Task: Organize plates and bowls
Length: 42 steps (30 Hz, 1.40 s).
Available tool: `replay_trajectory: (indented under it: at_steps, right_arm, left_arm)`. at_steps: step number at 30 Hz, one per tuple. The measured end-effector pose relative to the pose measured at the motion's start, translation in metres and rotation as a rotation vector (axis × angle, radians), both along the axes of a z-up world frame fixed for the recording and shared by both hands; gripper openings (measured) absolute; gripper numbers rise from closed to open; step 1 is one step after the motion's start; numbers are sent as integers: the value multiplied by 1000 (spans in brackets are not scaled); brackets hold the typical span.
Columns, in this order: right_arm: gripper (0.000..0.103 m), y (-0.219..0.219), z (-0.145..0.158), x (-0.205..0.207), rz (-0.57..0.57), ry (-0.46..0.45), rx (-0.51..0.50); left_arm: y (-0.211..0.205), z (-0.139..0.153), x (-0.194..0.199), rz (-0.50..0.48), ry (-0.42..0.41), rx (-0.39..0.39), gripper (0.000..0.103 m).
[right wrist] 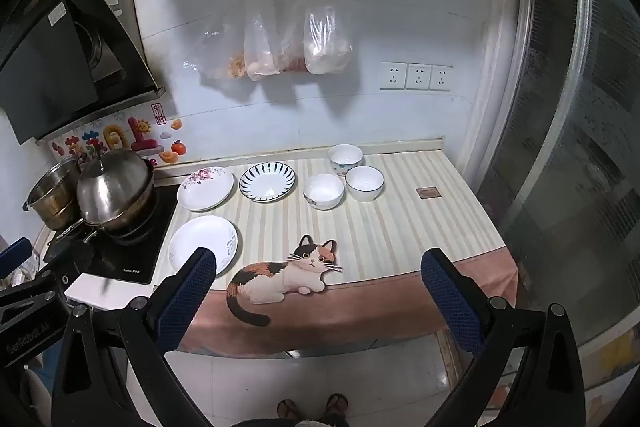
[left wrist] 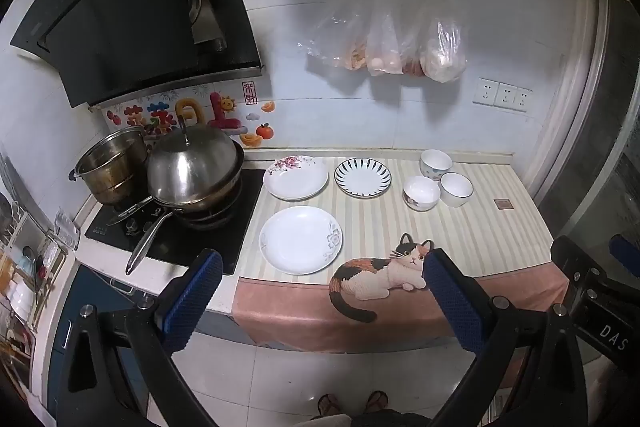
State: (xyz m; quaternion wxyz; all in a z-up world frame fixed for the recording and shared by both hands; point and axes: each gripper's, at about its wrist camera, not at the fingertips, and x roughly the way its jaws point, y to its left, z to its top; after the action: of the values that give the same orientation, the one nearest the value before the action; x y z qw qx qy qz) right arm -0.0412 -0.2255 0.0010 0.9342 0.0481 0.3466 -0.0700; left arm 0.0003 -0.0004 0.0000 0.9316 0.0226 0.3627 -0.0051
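Three plates (left wrist: 301, 239) and three bowls (left wrist: 421, 192) sit unstacked on the bench (left wrist: 500, 235), so I hold left gripper (left wrist: 322, 293) and right gripper (right wrist: 318, 297) back, both spread wide and empty.

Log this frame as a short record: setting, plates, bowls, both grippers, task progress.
setting: kitchen counter under a striped cat mat, beside a stove
plates: three, apart: floral, blue-striped, white
bowls: three, clustered, upright
left hand-held gripper: open, empty
right hand-held gripper: open, empty
progress: nothing stacked
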Motion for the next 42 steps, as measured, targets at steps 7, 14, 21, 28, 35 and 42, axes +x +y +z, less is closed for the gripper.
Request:
replay_trajectory:
  at_steps: [7,14,21,28,35,42]
  right_arm:
    - [103,2,3,-2,4,-6,0]
    - [103,2,6,-5,3,-10,4]
    - [103,7,13,-8,10,-19,0]
    - [103,8,14,-10,17,-20,2]
    - [103,11,11,-9,20,-17,9]
    - [103,15,10,-8,24,-15,10]
  left_arm:
    - [0,0,0,1,-4,-10,103]
    - [0,0,1,4,-7,-10,103]
    - [-2,3,0,3,-12,-11,103]
    - [-1,4,0,4,-13,-13,103]
    - [2,8,0,6,-13,-14,103]
    - [2,8,0,6,-14,-17,103]
